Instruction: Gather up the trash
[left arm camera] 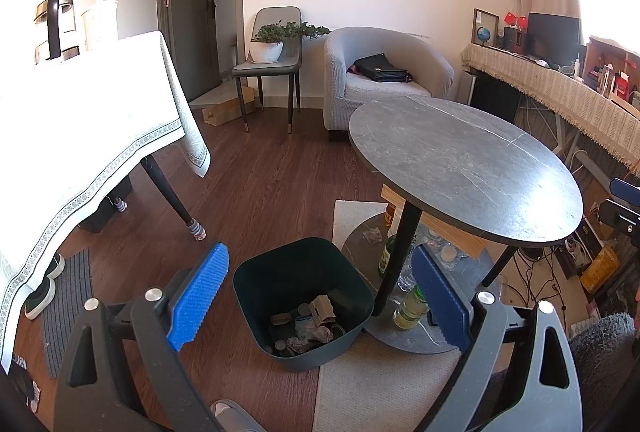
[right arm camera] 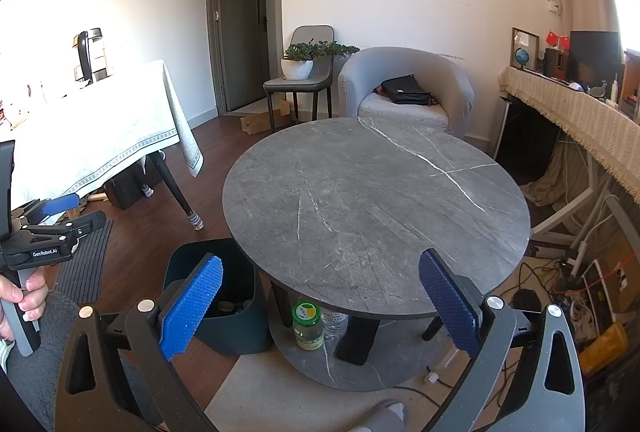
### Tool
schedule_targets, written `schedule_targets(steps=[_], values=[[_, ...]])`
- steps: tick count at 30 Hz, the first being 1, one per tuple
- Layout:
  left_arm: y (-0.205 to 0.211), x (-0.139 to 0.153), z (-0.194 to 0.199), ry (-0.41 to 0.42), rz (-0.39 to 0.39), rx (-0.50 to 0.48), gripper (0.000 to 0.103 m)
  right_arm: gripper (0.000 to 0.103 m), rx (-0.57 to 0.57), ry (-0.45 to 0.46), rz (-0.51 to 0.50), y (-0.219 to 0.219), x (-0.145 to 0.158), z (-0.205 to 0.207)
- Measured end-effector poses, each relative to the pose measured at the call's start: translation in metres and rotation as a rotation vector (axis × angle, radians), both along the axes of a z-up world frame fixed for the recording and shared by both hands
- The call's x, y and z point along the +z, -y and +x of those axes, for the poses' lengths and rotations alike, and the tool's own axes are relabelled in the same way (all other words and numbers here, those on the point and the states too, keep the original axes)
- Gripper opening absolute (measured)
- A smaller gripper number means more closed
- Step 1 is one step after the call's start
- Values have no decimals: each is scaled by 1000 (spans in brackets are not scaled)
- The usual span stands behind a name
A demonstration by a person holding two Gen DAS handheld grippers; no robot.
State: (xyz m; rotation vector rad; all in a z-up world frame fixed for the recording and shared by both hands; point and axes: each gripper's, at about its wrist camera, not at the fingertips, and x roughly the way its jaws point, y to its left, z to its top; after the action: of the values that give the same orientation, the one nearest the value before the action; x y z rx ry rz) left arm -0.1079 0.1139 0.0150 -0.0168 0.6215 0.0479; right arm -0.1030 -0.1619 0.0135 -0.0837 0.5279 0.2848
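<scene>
A dark green trash bin (left arm camera: pixel 256 284) stands on the floor beside the round grey table (left arm camera: pixel 472 167). It holds crumpled paper, a cardboard scrap and other trash (left arm camera: pixel 310 328). My left gripper (left arm camera: pixel 320 292) is open and empty, hovering above the bin. My right gripper (right arm camera: pixel 320 296) is open and empty, above the near edge of the table top (right arm camera: pixel 372 191). The bin (right arm camera: pixel 236 324) shows in the right wrist view, partly hidden by the left finger and the table. A crumpled paper (left arm camera: pixel 372 235) lies on the table's lower shelf.
Bottles and jars (left arm camera: pixel 408 306) stand on the lower shelf (right arm camera: pixel 320 364). A cloth-covered table (left arm camera: pixel 80 135) is at left, an armchair (left arm camera: pixel 384 79) and chair (left arm camera: pixel 272 59) behind, cables (right arm camera: pixel 560 280) at right. The left gripper and hand (right arm camera: pixel 40 244) show at left.
</scene>
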Motion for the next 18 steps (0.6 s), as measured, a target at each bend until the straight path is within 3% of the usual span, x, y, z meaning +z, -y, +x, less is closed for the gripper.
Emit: schedule_targets(steps=[18], values=[[2, -1, -1, 0, 1, -6, 95, 100, 1, -1, 0, 1, 0, 1]])
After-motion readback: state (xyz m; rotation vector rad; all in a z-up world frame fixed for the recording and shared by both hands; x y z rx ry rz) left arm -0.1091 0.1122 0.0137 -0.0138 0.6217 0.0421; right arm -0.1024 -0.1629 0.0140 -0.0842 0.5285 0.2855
